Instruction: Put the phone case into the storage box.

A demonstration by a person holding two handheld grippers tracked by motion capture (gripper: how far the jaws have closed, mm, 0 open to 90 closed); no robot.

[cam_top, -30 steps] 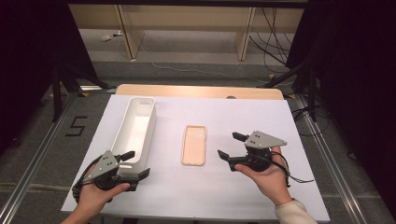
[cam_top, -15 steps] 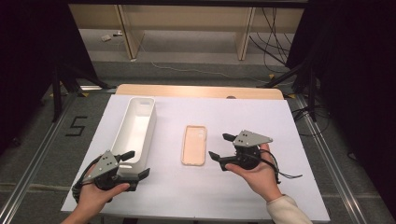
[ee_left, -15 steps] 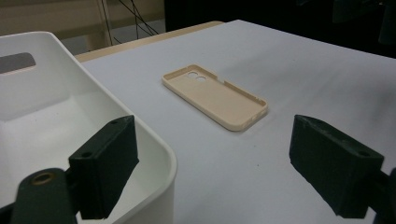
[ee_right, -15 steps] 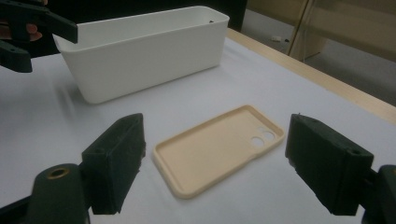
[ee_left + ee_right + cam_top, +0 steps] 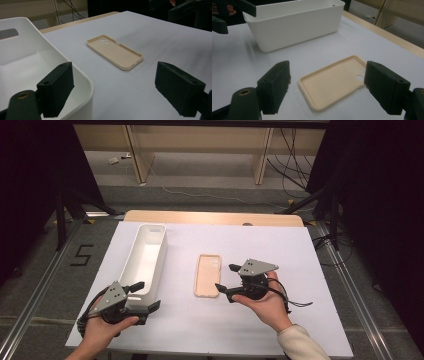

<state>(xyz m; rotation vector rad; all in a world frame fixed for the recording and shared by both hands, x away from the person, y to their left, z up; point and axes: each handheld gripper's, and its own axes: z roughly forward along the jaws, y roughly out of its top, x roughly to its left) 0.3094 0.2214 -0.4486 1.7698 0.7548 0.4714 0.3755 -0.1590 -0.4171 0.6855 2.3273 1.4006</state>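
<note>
- Left tongs (image 5: 148,296): jaws wide apart, holding nothing; parked at the near end of the white bin (image 5: 145,254), one jaw over its corner. Left hand (image 5: 107,325) low on the table (image 5: 280,245), forearm coming in from the near edge
- Phone case (image 5: 208,275): beige, lying open side up on the table, between bin and right tongs, well apart from the bin
- Right tongs (image 5: 226,277): jaws spread wide, empty, just beside the case's near right edge. Judgement: bracket the case across its short width, lower until one jaw slips under the rim, then close gently; the thin shell may skid
- Right hand (image 5: 267,304): palm under the tongs, wrist angled toward the case
</note>
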